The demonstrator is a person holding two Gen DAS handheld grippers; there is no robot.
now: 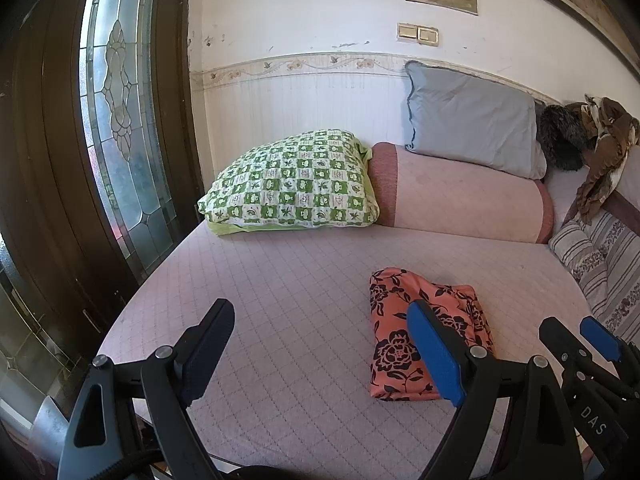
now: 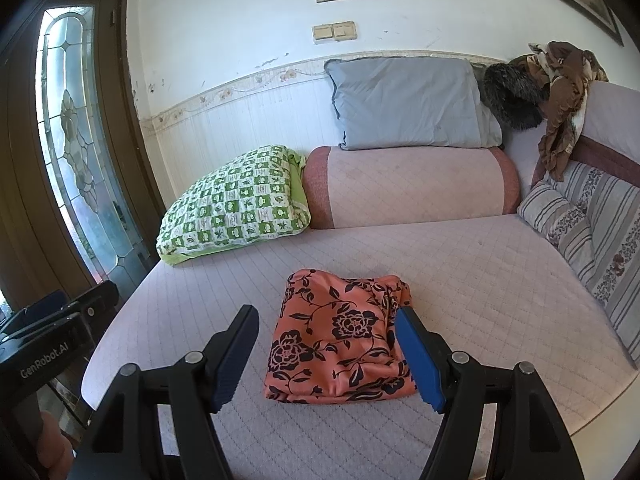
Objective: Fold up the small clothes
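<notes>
Item: folded orange floral garment [image 2: 340, 340] flat on quilted pink bed [image 2: 480, 264], near front edge; left gripper [image 1: 324, 354] & right gripper [image 2: 328, 356] both wide apart, holding nothing, hovering just short of it.

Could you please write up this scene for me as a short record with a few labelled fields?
surface: quilted pink mattress
garment: orange floral cloth, folded into a compact bundle, lying flat
left gripper: open, empty, beside the cloth
right gripper: open, empty, fingers either side of the cloth, seemingly above it
behind: green checked pillow, pink bolster, grey pillow
right edge: striped cushion
</notes>
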